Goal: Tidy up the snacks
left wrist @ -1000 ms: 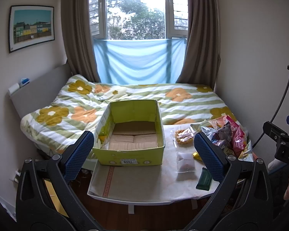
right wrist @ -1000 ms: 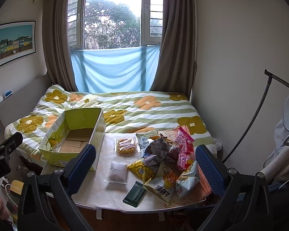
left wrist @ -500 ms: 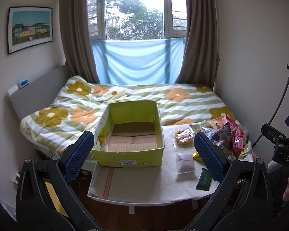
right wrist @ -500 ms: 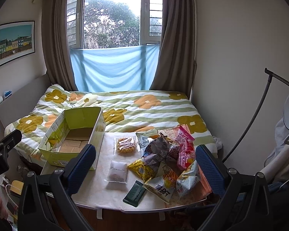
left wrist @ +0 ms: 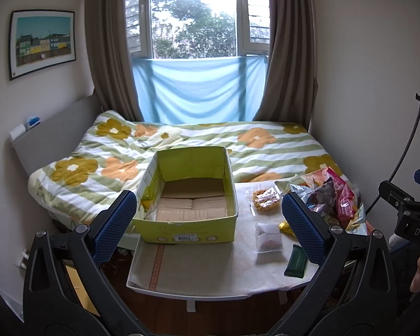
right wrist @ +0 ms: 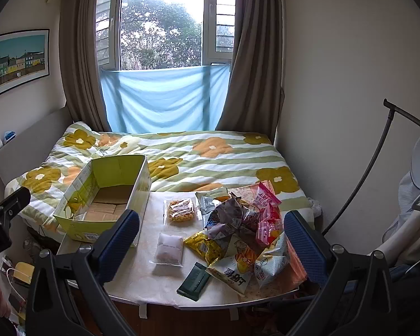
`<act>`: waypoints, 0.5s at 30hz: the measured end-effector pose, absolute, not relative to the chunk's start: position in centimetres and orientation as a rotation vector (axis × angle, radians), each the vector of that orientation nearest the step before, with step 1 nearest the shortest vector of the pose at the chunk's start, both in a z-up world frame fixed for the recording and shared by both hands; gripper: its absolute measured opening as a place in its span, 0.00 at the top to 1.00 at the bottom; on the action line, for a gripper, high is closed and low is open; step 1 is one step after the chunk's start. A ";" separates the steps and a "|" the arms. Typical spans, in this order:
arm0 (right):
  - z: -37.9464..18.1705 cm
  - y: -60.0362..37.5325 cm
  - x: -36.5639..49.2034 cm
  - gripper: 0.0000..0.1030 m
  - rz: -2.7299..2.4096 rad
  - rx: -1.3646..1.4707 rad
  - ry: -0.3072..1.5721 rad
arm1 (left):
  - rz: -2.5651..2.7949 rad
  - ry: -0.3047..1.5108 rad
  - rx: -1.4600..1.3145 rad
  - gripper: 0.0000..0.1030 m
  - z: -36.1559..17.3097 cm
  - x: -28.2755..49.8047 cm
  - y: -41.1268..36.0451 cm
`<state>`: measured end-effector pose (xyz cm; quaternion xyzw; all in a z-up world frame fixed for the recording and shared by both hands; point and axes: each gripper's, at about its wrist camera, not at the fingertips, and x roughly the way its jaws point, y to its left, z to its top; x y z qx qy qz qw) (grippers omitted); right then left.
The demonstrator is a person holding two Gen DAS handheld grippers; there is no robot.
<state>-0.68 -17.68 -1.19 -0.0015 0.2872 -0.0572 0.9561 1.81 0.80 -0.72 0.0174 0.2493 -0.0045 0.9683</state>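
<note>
We hold the left gripper (left wrist: 210,218) and right gripper (right wrist: 211,235) spread wide, gripping nothing, above the table (right wrist: 131,277), yellow-green cardboard box (left wrist: 187,196) left of the snack pile (right wrist: 243,235), dark green packet (right wrist: 194,280) nearest us

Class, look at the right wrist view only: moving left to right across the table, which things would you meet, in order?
Yellow-green cardboard box → clear white packet → dark green bar → heap of snack bags.
</note>
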 end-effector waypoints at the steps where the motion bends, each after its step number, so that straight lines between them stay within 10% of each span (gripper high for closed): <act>1: -1.2 -17.7 -0.7 0.00 -0.117 -0.003 0.583 | -0.009 0.504 0.035 0.00 -0.7 1.8 0.8; 15: -1.6 -18.0 -0.7 0.00 -0.112 0.004 0.593 | -0.014 0.507 0.041 0.00 -1.3 2.2 0.0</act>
